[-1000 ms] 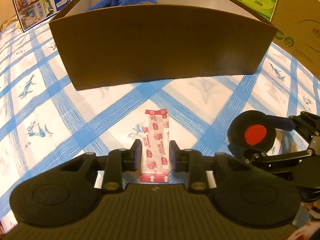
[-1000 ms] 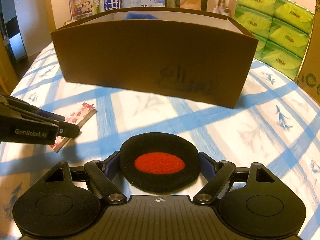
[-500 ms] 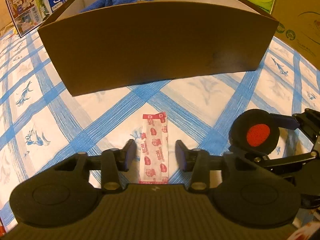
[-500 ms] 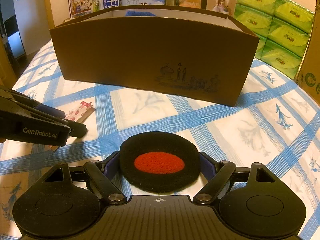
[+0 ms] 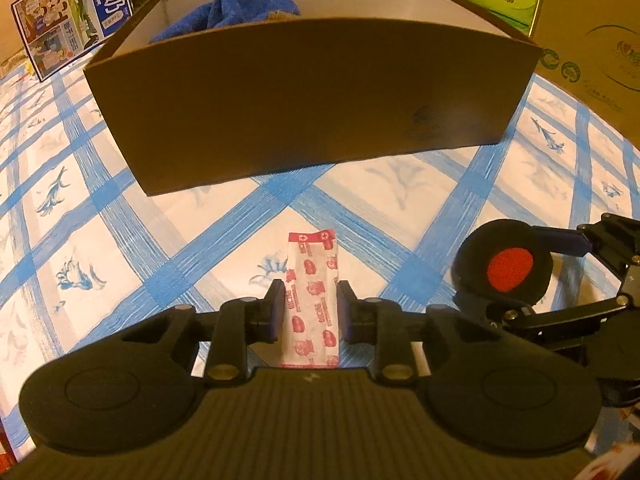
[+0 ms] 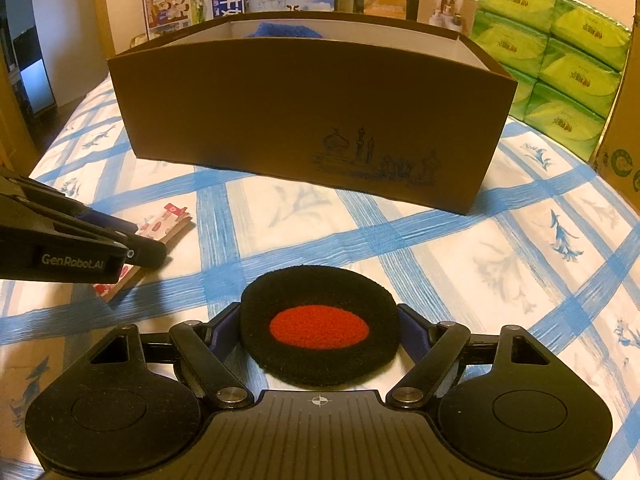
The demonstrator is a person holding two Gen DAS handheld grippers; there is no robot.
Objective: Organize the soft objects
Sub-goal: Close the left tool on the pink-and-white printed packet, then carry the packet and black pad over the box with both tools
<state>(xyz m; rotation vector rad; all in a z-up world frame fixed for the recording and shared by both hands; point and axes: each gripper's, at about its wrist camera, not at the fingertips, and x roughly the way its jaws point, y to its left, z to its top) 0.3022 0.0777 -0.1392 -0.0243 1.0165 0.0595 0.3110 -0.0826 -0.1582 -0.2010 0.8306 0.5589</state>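
A red-and-white flat packet (image 5: 316, 280) lies lengthwise between the fingers of my left gripper (image 5: 311, 308). Its jaws are closing, and the pads touch the packet's two long edges. The right wrist view shows the packet (image 6: 164, 220) poking out past the left gripper (image 6: 148, 246), close to the sheet. My right gripper (image 6: 320, 332) is shut on a round black foam pad with a red centre (image 6: 320, 300), also seen at the right of the left wrist view (image 5: 508, 268). Beyond both stands an open brown box (image 5: 312, 92) with a blue towel (image 5: 240, 8) inside.
Everything rests on a white sheet with blue checks (image 6: 440, 240). Green tissue packs (image 6: 560, 64) are stacked at the back right, beside a cardboard carton (image 5: 600, 52). Printed milk cartons (image 6: 192, 4) stand behind the box. A strip of sheet lies between the grippers and the box.
The left fingers stood apart from the packet half a second ago and have now closed in against its edges. The right gripper and its foam pad have not moved.
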